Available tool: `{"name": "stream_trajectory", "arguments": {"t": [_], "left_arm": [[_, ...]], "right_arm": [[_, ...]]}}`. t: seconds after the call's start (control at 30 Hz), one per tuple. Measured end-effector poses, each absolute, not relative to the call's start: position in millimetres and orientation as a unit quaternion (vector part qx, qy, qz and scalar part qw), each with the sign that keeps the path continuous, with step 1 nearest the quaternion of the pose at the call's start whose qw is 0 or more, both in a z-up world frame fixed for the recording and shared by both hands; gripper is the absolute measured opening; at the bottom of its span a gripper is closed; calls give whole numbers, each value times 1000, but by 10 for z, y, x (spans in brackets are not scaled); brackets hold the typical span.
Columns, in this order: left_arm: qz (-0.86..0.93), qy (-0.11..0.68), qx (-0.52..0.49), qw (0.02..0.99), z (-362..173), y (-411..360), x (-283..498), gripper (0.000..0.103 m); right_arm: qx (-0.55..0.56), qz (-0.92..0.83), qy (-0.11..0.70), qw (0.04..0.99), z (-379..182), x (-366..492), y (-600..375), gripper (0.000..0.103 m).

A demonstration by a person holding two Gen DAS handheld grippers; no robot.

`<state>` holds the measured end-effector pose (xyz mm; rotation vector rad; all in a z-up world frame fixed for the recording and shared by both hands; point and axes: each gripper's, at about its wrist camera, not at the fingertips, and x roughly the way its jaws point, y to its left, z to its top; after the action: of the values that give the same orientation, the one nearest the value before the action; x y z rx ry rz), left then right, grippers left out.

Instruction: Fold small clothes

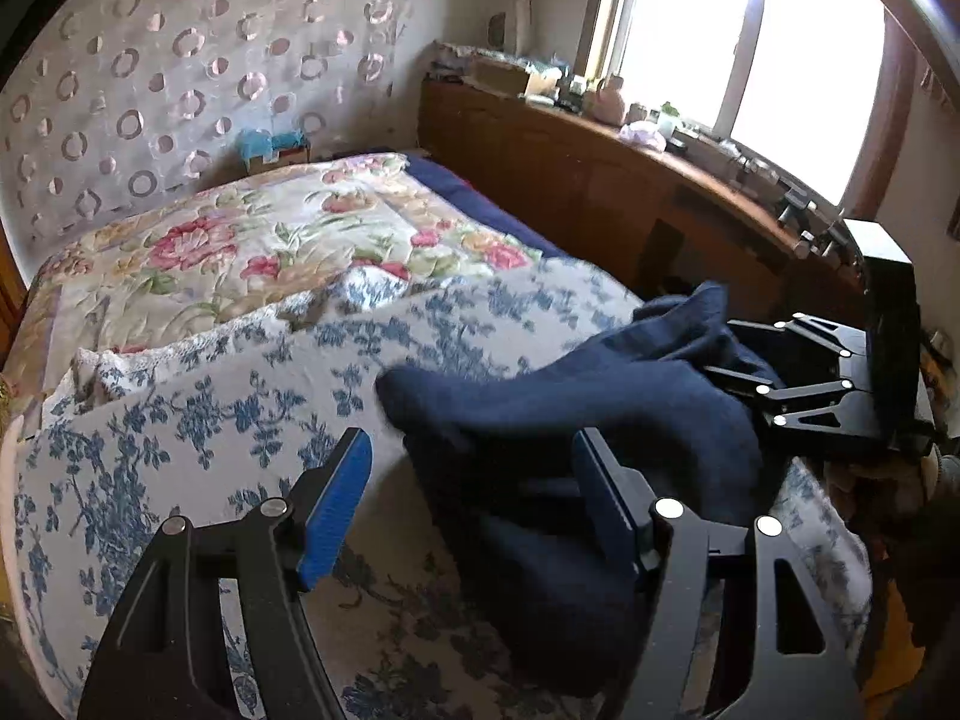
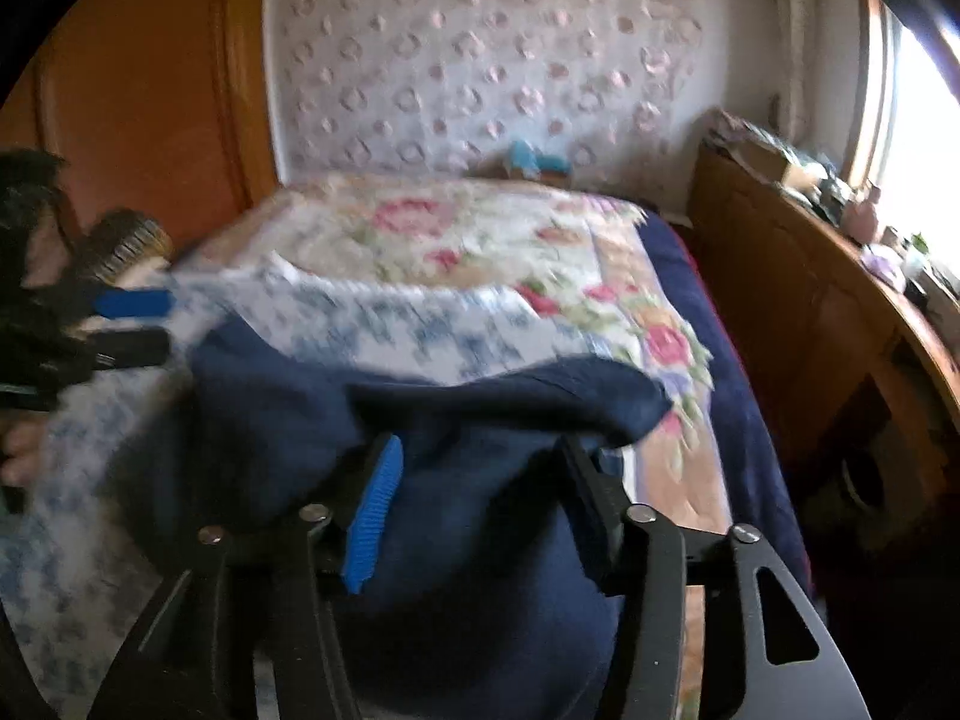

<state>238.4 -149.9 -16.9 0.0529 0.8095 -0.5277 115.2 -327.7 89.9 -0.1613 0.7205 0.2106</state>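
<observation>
A navy blue knit garment [image 1: 600, 414] lies rumpled on the blue-and-white floral cover [image 1: 198, 408] at the near end of the bed, and everything else can be placed from it. The left gripper [image 1: 474, 504] hangs over the garment's near left edge with its jaws standing wide; its right finger sits above the dark cloth and its blue-padded left finger above the bare cover, and nothing is pinched between them. The right gripper [image 2: 480, 504] is on the garment's other side, its jaws apart with the navy cloth bunched between them; the picture is blurred there, so whether the pads still press on the cloth cannot be told with certainty, though they look clear of it. In the left wrist view that same gripper shows at the garment's right edge, its black fingers [image 1: 774, 387] reaching in over the cloth. Beyond the garment, farther up the bed, a quilt with pink roses [image 1: 240, 246] overlaps the blue-and-white cover, and a dark blue sheet [image 1: 480, 210] shows along the quilt's right side. To the right of the garment runs a wooden cabinet [image 1: 570, 180] under a bright window [image 1: 750, 54], its top crowded with small things.
</observation>
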Motion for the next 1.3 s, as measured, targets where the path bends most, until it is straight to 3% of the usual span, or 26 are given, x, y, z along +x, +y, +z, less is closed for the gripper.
{"name": "stream_trajectory", "arguments": {"t": [0.07, 0.27, 0.57, 0.73, 0.93, 1.13, 1.3], "left_arm": [[-250, 398, 29, 882, -245, -1505, 2420, 70], [-243, 432, 32, 868, -491, -1494, 2552, 70], [-258, 444, 30, 858, -580, -1522, 2598, 67], [-286, 446, 3, 848, -570, -1521, 2593, 46], [-293, 450, -20, 843, -571, -1500, 2604, 41], [-298, 445, -27, 844, -582, -1484, 2598, 41], [-311, 446, -38, 839, -560, -1485, 2593, 20]], "right_arm": [[-74, 86, 359, 926, 800, 1169, -3347, 75], [-36, 78, 367, 926, 774, 1213, -3501, 93], [11, 95, 395, 914, 766, 1309, -3581, 94], [34, 116, 401, 908, 802, 1274, -3606, 76], [53, 126, 405, 904, 763, 1307, -3656, 67], [58, 137, 401, 904, 755, 1298, -3599, 45], [50, 150, 389, 908, 768, 1261, -3577, 30]]}}
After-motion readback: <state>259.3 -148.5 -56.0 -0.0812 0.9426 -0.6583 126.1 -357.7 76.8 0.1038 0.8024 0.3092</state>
